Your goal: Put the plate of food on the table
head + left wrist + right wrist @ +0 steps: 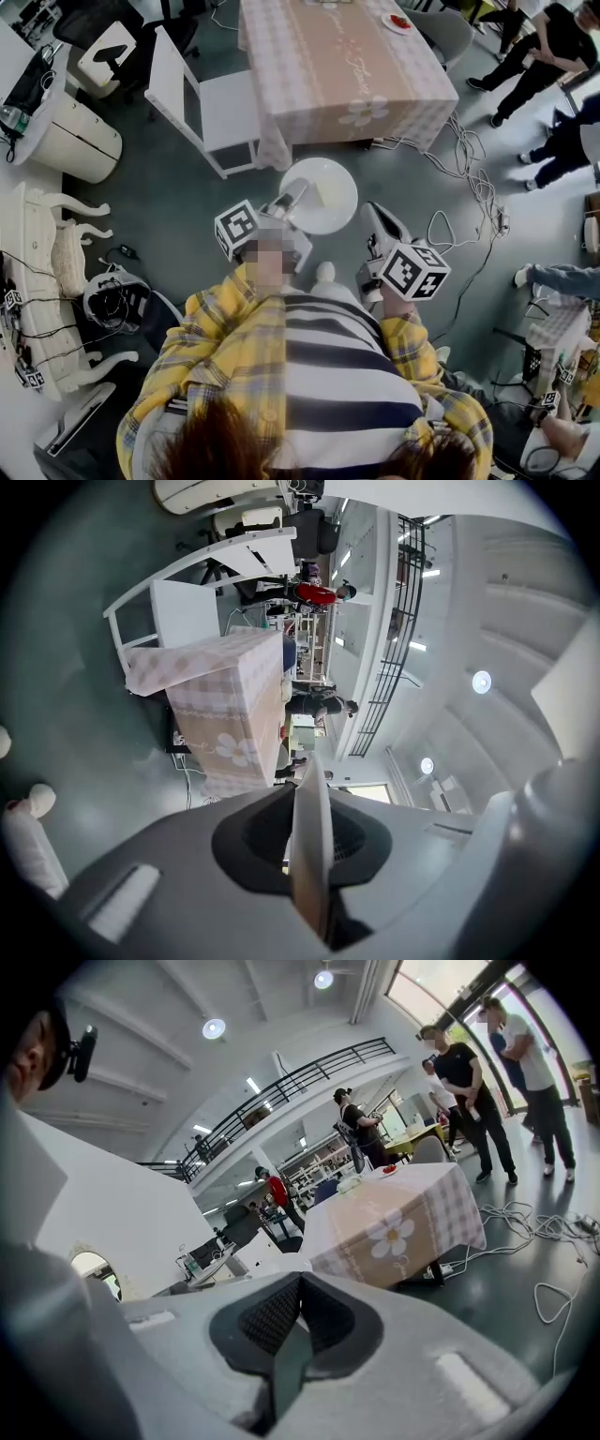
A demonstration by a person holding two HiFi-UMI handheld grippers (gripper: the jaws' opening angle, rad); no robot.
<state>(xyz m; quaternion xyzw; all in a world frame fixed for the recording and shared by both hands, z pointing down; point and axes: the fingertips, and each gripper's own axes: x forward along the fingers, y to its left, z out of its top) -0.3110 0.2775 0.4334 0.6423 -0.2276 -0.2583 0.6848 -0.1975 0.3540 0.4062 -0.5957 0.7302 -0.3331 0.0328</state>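
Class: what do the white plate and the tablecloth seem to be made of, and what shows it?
The plate: probably glazed ceramic, maybe melamine; smooth white, thin stiff rim. The tablecloth: likely fabric, matte; checked print, drapes in folds at the corners.

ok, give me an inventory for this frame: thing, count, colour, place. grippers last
table: one, pink-and-white checked cloth with a flower print, top centre
small plate of red food: one, white, on the table's far right corner
chair: one, white, left of the table
cables: several, white, on the floor right of the table
bystanders: at least two, dark clothes, top right
white plate: one, over the floor short of the table, held by its rim
left gripper: one, grey, shut on the white plate's rim
right gripper: one, grey, jaws together with nothing between them, right of the white plate
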